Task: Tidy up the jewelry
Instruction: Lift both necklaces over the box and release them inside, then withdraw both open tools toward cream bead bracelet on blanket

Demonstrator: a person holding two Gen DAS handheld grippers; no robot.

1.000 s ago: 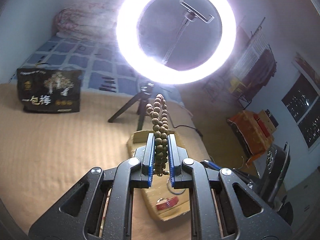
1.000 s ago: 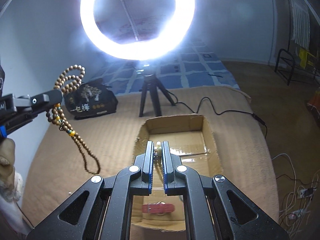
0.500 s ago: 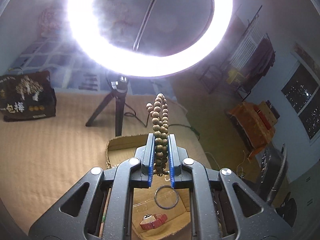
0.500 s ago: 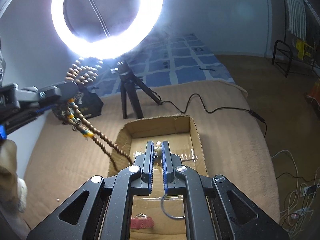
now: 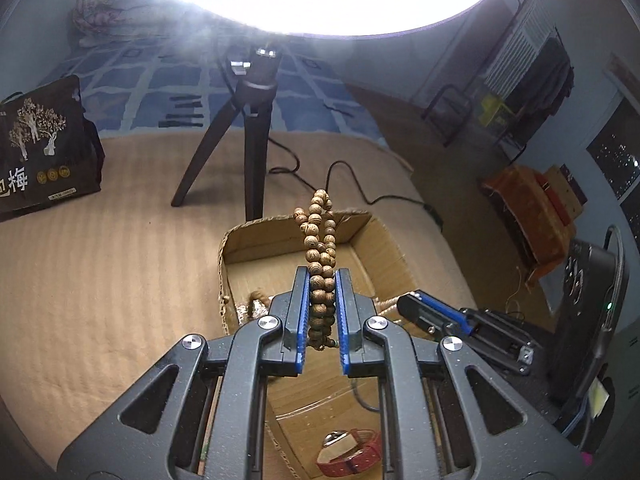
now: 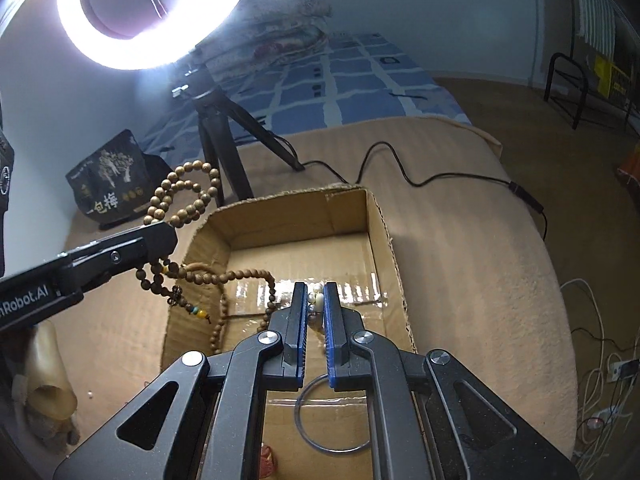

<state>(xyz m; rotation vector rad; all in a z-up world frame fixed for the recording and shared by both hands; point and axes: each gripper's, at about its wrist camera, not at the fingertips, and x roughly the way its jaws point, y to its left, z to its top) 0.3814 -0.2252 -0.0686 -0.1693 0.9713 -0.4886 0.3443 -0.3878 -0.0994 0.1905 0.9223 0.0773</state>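
Wooden beads (image 5: 320,276) fill the gap between the left gripper (image 5: 322,312) fingers in the left wrist view: the jaws are clenched on the bunched strand, loops of it standing up past the tips. Below and ahead of the fingers sits the box (image 5: 360,222), with a red watch (image 5: 348,450) on its floor under the gripper body. The right gripper (image 5: 412,306) shows to the right of the tips, low over the box. Since several loops are pinched at once, I judge an opening here could let some catch on the blue pads instead of dropping.

From the right wrist view, the left gripper (image 6: 160,236) comes in from the left of the fingers, over the box's left wall (image 6: 188,280). Part of the beads (image 6: 188,192) rises above its tips, and the tail (image 6: 240,276) runs down onto the box floor. A drop now risks the upper loops landing on or outside that wall, dragging the strand over the edge. The right gripper (image 6: 315,320) is closed on a small pale-beaded piece (image 6: 318,300), held above the box floor; a ring (image 6: 334,416) lies beneath the fingers. Lowering both strands together could tangle them, or snag the ring.
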